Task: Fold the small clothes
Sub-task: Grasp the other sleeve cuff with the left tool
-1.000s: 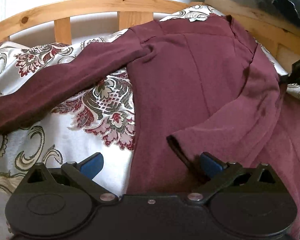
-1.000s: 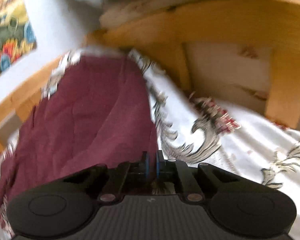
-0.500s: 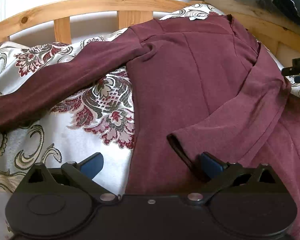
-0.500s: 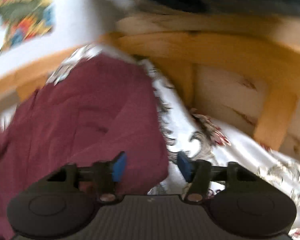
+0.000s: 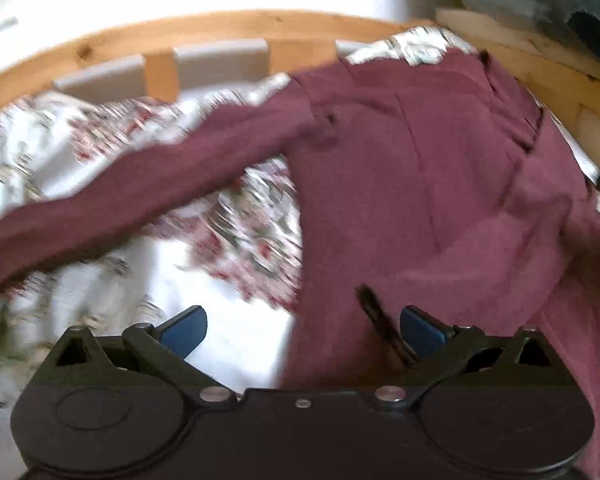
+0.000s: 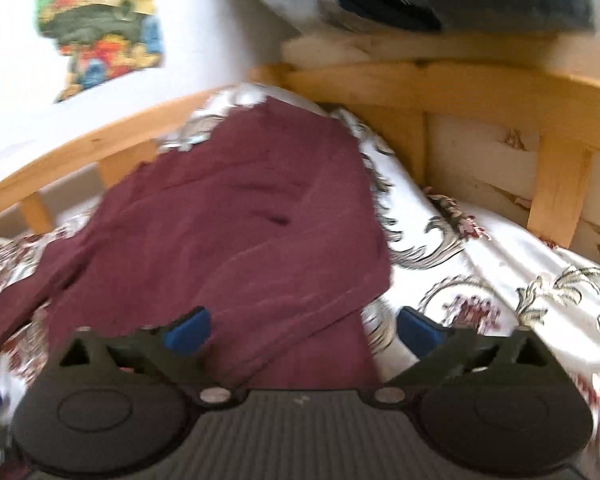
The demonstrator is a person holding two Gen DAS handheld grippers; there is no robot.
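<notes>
The left gripper (image 5: pixel 302 328) is a matte black body with two round hubs, triangular cut-outs at its outer corners and silver screws at 6 o'clock; its fingers (image 5: pixel 184 326) carry blue pads. The right gripper (image 6: pixel 302 326) matches it, with a ribbed grey centre panel.

one maroon long-sleeved fabric top (image 5: pixel 412 184) lying | one white floral-patterned bedspread (image 5: pixel 100 280) showing | two blue-padded black grippers: left (image 5: pixel 302 326), right (image 6: pixel 302 326) showing

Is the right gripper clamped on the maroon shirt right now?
No, the right gripper has its jaws spread wide, with the maroon shirt lying loose between them.
</notes>
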